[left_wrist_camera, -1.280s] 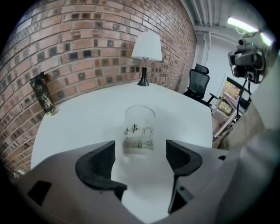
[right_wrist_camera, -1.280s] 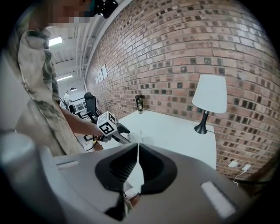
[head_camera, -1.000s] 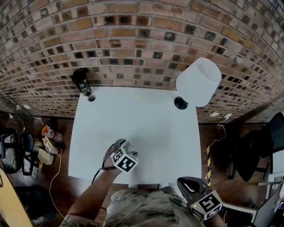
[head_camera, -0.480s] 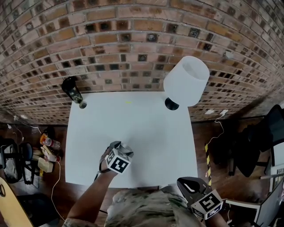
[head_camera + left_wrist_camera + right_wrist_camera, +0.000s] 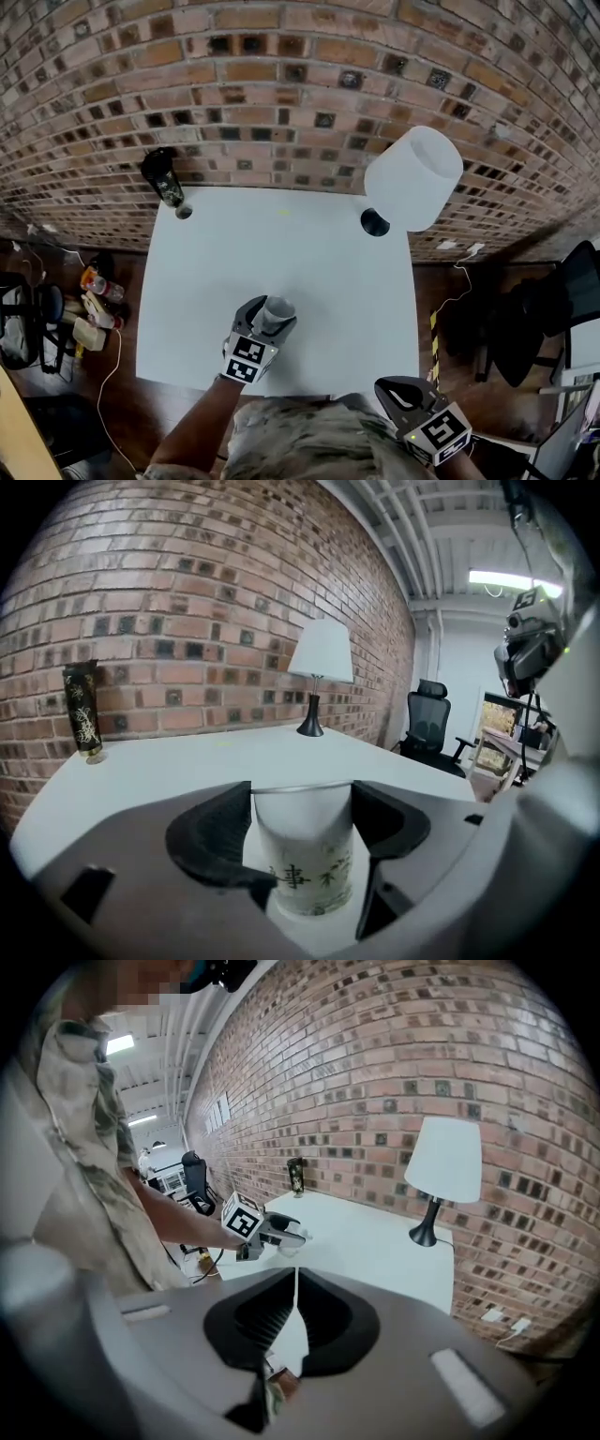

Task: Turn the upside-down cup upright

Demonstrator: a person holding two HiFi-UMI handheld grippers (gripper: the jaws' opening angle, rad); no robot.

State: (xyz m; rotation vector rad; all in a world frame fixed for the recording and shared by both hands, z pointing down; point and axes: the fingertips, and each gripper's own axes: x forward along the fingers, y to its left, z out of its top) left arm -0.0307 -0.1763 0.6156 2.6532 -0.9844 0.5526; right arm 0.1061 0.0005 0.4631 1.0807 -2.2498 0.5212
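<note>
Left claw [image 5: 269, 323]: I have it clamped on the white cup [image 5: 305, 855], mouth facing up.
Right claw [image 5: 296, 1309]: my jaws are together, empty.

Right hand-held gripper [image 5: 296, 1275] fills the foreground, jaws together, nothing between them. Beyond: white table [image 5: 375, 1232] against brick wall [image 5: 394, 1044]. Person's arm [image 5: 169, 1218] reaches in from left with left hand-held gripper [image 5: 281, 1235] over the table, small pale cup [image 5: 292, 1243] at its tip. White-shade lamp [image 5: 448, 1159] on table's right side, dark cylinder [image 5: 295, 1177] at far end. Office chair [image 5: 195, 1180] behind.
</note>
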